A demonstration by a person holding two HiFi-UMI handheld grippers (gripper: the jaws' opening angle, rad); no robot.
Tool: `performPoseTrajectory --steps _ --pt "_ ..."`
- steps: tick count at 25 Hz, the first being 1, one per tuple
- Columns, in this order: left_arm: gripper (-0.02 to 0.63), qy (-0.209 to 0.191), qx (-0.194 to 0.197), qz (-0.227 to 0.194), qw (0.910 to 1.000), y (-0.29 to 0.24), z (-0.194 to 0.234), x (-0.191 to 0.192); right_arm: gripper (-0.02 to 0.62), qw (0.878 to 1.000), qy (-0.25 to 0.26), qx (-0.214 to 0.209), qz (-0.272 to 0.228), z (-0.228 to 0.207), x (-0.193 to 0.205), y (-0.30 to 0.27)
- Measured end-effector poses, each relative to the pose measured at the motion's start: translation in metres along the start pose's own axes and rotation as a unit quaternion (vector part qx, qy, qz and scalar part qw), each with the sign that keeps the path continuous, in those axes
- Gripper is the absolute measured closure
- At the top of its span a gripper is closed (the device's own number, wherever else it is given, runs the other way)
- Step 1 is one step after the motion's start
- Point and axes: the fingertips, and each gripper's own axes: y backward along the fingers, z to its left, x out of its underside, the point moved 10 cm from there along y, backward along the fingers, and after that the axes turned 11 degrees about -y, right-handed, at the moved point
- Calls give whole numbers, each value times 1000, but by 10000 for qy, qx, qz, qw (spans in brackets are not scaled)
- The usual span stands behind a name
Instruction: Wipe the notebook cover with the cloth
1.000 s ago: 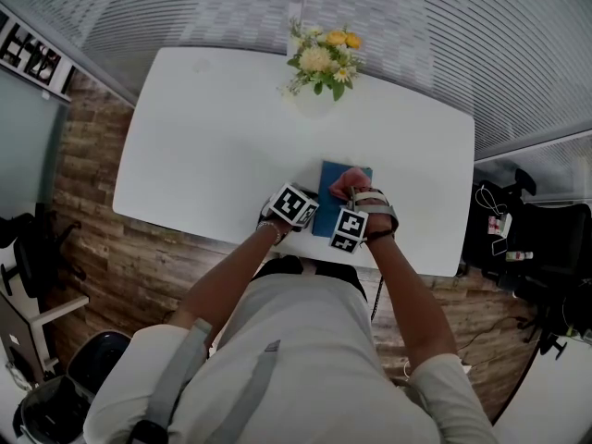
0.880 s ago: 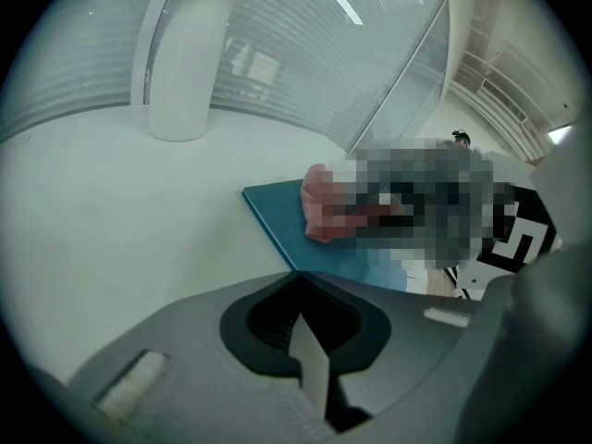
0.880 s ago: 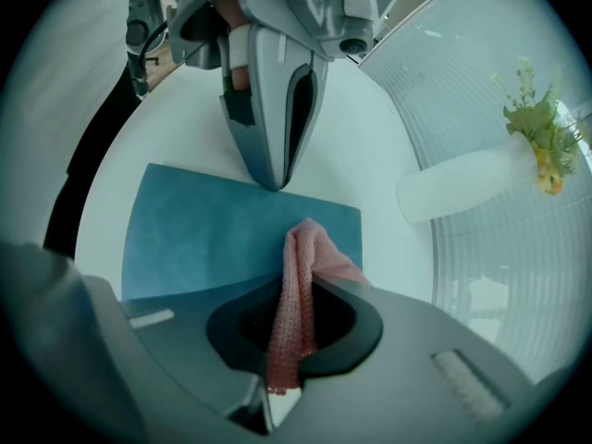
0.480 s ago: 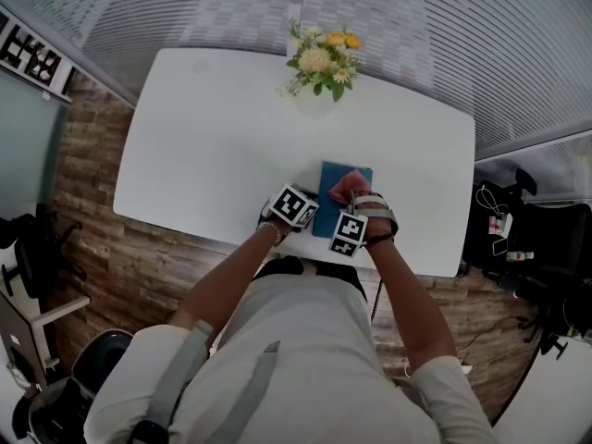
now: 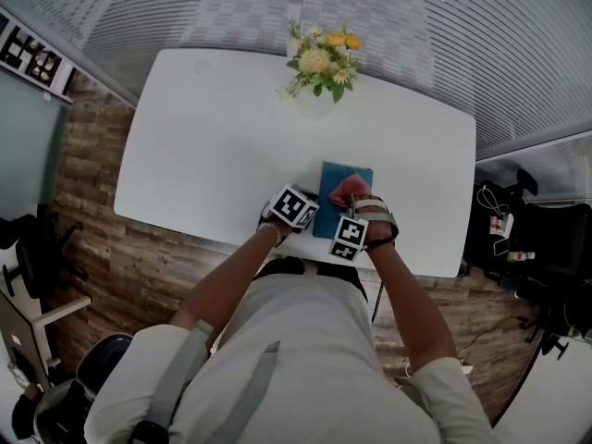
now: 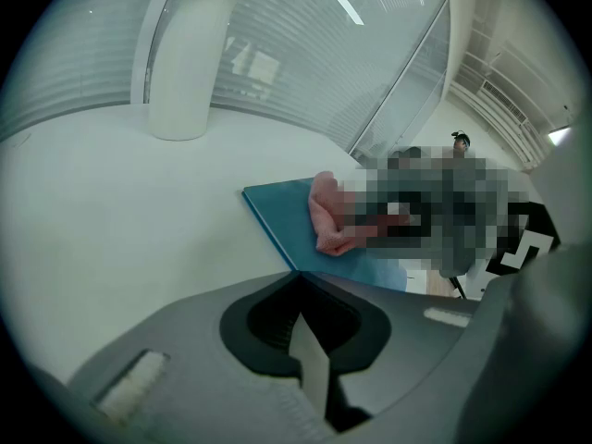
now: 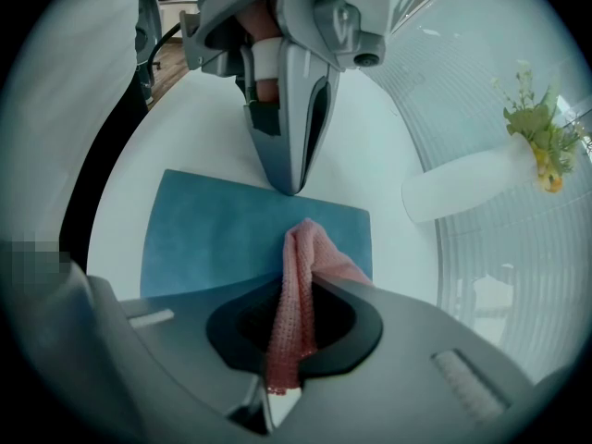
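Observation:
A teal notebook (image 5: 331, 185) lies flat near the front edge of the white table (image 5: 203, 146). In the head view a pink cloth (image 5: 349, 189) rests on its cover, with my right gripper (image 5: 351, 200) shut on it. The right gripper view has the cloth (image 7: 301, 252) pinched between the jaws and draped onto the notebook (image 7: 213, 234). My left gripper (image 5: 315, 213) is shut, its tip (image 7: 289, 185) pressed against the notebook's left edge. From the left gripper view the notebook (image 6: 282, 206) and cloth (image 6: 326, 213) lie just beyond the closed jaws (image 6: 298, 277).
A white vase of yellow and cream flowers (image 5: 321, 63) stands at the table's far edge, also in the left gripper view (image 6: 185, 63) and the right gripper view (image 7: 462, 188). Wooden floor and a dark office chair (image 5: 546, 239) lie to the right of the table.
My right gripper has drawn the cloth a little across the cover toward the table's near edge. The left gripper has stayed put at the notebook's edge.

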Motion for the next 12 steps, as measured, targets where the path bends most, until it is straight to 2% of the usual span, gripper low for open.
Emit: performPoseTrajectory --steps 12 --pt "611 5 9 -11 10000 0 0 0 586 10000 -2 -86 -18 8 0 5"
